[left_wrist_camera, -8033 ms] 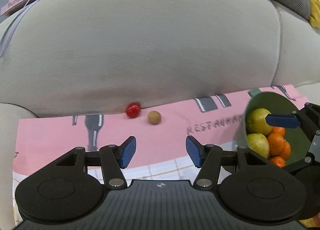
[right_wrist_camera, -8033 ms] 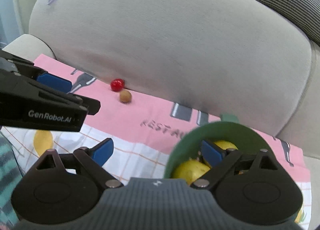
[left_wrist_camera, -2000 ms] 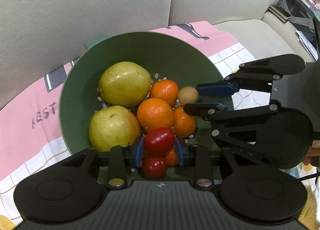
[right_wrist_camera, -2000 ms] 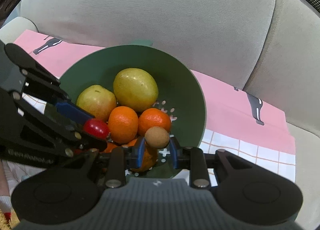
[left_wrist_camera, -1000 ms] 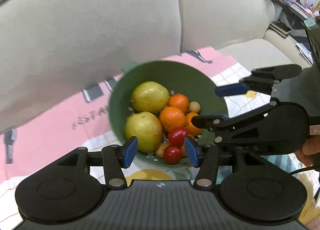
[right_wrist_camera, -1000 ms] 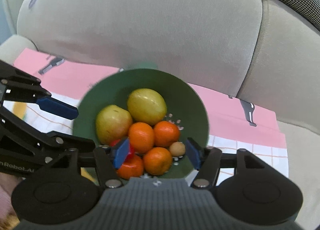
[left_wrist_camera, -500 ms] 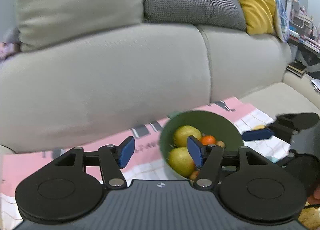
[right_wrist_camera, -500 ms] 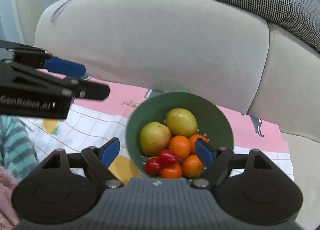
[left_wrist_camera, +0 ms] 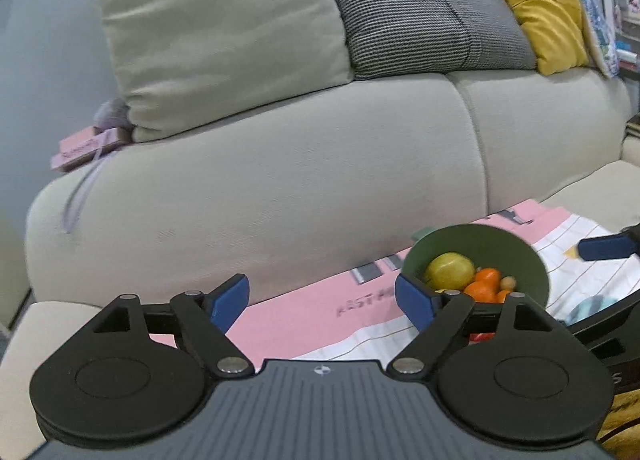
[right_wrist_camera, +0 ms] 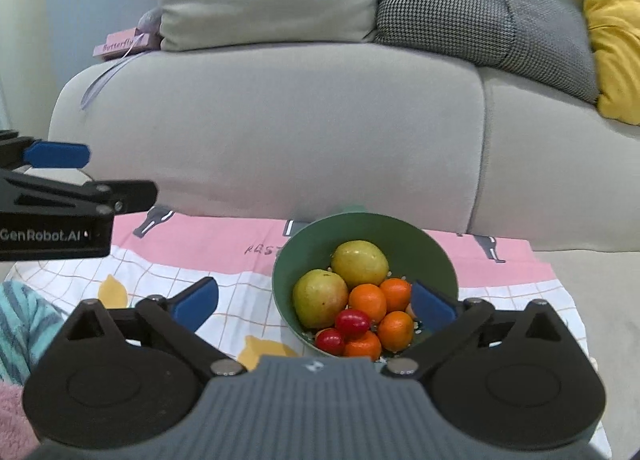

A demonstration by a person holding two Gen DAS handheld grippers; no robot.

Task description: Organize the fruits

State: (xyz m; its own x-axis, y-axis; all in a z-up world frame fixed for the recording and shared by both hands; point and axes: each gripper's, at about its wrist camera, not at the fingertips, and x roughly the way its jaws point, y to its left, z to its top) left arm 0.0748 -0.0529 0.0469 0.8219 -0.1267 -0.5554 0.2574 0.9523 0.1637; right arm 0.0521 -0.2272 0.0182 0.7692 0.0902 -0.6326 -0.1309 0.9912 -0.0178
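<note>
A green bowl stands on a pink and checked cloth on the sofa seat. It holds two yellow-green fruits, several oranges, two small red fruits and a small brown fruit. My right gripper is open and empty, held back above the bowl's near side. My left gripper is open and empty, up and to the left of the bowl. It shows at the left edge of the right wrist view.
The grey sofa back rises behind the cloth, with a beige cushion, a checked grey cushion and a yellow cushion on top. A pink box lies on the sofa back. A striped teal fabric lies at the near left.
Both grippers let go of their small fruits into the bowl, opened wide, and pulled up and back from it. The left gripper swung left, so the bowl now sits at its right.
</note>
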